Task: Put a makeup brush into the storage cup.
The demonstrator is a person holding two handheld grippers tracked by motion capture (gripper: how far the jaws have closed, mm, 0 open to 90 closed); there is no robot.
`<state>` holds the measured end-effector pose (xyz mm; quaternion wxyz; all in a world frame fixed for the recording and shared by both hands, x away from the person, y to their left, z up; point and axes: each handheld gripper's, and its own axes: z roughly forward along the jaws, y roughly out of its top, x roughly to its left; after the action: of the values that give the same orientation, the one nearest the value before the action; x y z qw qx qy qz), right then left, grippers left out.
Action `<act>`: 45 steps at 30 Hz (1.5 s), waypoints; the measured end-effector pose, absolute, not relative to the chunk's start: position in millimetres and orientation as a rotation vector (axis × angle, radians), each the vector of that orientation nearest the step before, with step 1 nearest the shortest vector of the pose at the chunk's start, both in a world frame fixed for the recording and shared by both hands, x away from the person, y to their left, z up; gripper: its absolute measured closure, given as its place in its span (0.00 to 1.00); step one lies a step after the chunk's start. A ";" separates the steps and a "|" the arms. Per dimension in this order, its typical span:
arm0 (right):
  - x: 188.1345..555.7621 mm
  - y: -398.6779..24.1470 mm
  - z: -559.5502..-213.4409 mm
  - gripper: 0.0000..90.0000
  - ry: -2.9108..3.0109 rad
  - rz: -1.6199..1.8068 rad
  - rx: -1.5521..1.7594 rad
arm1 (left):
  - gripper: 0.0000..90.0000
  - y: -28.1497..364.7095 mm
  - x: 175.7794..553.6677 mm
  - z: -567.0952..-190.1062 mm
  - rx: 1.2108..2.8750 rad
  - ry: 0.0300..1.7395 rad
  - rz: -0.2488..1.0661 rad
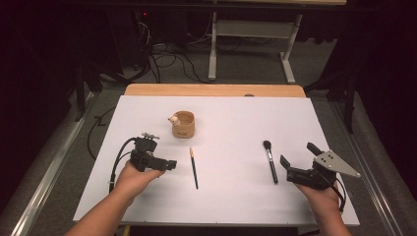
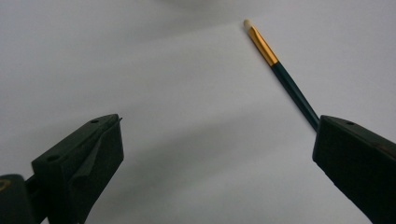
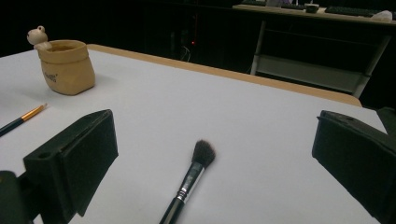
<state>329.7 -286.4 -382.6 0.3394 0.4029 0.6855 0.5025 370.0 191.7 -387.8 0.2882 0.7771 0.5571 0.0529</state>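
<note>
My left gripper (image 1: 169,164) has its jaws spread wide with nothing between them; in the left gripper view I see the two blocky black pads parted over bare white surface. Just past the right-hand jaw in that view lies the pencil (image 2: 280,74), a slim dark green shaft with a gold metal band and a small pale tip, its lower end hidden behind the jaw. From the high view the pencil lies flat on the worktop (image 1: 231,123), just to the right of that gripper, pale tip pointing away from me.

My right gripper (image 1: 299,158) is likewise released, jaws far apart and empty. In the right gripper view the makeup brush (image 3: 189,184) lies between the two matte jaws on the sheet: a soft, rounded dark tuft, a shiny silver ferrule, and a glossy black handle running toward me. In the high view it lies just left of the gripper, bristles pointing away.

Farther off, toward the back of the smooth white worktop, stands a small tan pot (image 1: 183,125) shaped like a rumpled sack, open-mouthed, with a tiny pale figure on its rim. A light wooden edge shows beyond the white sheet.
</note>
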 end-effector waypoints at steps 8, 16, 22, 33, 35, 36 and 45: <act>329.6 -287.1 -381.9 0.02 1.784 1.307 1.045 | 0.02 188.1 373.4 -393.4 2.157 1.512 0.094; 329.7 -286.0 -382.6 0.02 1.790 1.303 1.046 | 0.01 187.3 375.3 -392.0 2.206 1.537 0.030; 330.0 -285.9 -383.0 0.02 1.795 1.300 1.046 | 0.01 188.6 372.9 -387.5 2.218 1.562 0.027; 328.5 -286.6 -381.9 0.02 1.783 1.292 1.051 | 0.01 182.5 371.3 -367.7 2.314 1.581 0.067; 328.4 -286.9 -381.2 0.02 1.779 1.297 1.040 | 0.01 180.6 372.6 -365.9 2.324 1.580 0.045; 327.9 -286.5 -381.1 0.02 1.777 1.295 1.047 | 0.01 178.7 373.6 -365.8 2.333 1.577 0.038; 329.7 -285.4 -382.3 0.02 1.788 1.296 1.045 | 0.01 162.1 377.6 -367.4 2.329 1.548 0.009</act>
<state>329.7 -285.4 -382.3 0.3423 0.4018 0.6877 0.4985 377.6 162.1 -367.4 0.1716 0.8204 0.5455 0.0031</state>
